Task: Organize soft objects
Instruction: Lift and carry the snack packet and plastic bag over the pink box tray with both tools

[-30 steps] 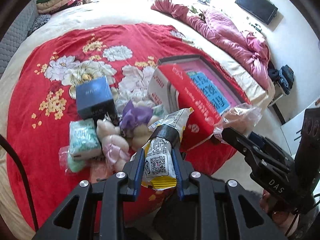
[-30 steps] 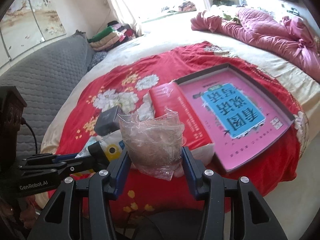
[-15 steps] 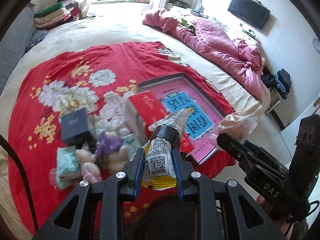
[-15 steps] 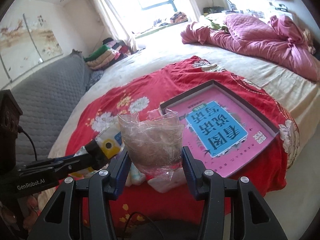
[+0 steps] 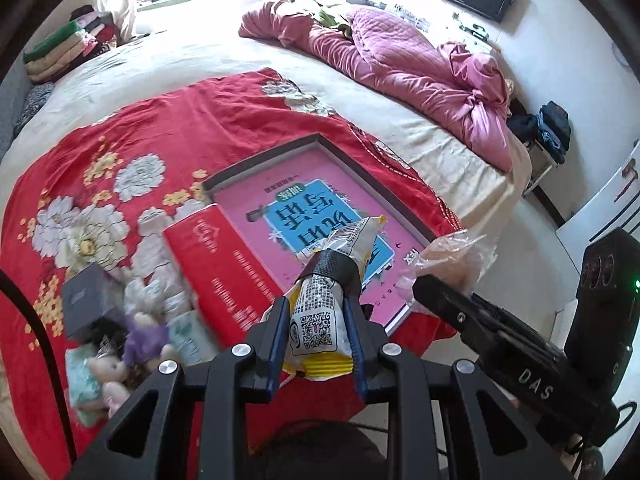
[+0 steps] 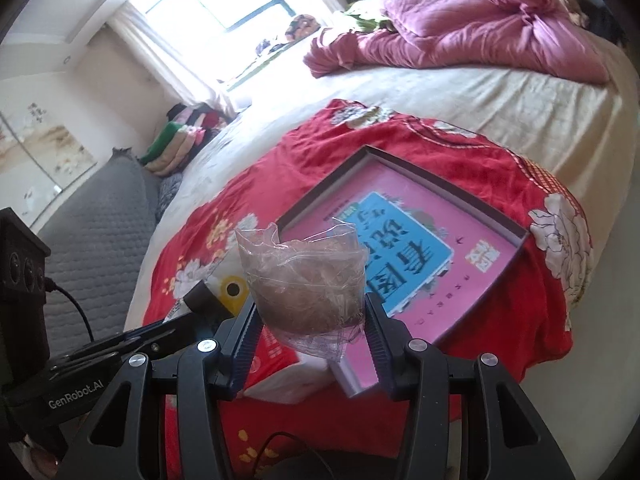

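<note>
- Our left gripper (image 5: pixel 316 330) pinches a yellow-and-white snack pack (image 5: pixel 320 312) that stands up between its fingers.
- Our right gripper (image 6: pixel 308 322) clamps a clear bag (image 6: pixel 304 276) of brown stuff.
- Ahead of both grippers and below them, a pink box (image 5: pixel 320 200) lies open on the red blanket (image 5: pixel 160 120) on the bed (image 5: pixel 240 60).
- Left of our left gripper sit a red carton (image 5: pixel 216 272), a dark box (image 5: pixel 86 304) and blurred plush toys (image 5: pixel 120 356).

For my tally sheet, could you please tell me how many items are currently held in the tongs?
2. A yellow-and-white plastic snack packet sits in the left tongs; a clear plastic bag of brown fluff sits in the right tongs. Nothing else looks held.
</note>
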### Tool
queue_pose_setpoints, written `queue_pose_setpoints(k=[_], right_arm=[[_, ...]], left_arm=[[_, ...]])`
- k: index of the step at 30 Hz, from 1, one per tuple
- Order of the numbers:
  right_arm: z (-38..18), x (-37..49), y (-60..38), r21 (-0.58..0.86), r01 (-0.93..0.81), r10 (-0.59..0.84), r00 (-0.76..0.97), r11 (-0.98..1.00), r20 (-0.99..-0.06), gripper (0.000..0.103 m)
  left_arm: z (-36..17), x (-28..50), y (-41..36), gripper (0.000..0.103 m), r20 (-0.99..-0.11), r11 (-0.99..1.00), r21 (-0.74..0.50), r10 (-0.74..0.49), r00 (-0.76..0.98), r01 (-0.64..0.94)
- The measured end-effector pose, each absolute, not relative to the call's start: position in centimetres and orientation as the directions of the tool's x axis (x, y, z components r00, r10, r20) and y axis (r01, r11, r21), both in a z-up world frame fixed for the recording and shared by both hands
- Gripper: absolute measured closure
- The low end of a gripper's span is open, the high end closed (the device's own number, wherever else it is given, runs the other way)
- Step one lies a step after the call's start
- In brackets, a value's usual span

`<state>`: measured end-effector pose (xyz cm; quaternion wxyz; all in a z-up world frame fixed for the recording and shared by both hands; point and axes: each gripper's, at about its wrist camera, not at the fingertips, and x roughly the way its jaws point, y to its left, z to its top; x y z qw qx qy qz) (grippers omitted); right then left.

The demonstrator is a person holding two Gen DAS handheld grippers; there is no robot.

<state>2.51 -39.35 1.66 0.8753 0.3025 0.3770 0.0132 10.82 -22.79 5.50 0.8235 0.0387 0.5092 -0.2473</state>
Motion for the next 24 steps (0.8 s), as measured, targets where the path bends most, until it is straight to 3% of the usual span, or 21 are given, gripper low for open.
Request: queue_pose_setpoints(k=[24], right_arm=[[-4.9,6.9,-43.8,0.284,0.369,0.007,0.6,0.885,-0.8,0.051]], left_arm=[[-3.0,13.3,-31.2,0.075,-0.946,0.839,-0.045,-0.21,0.246,0.543]])
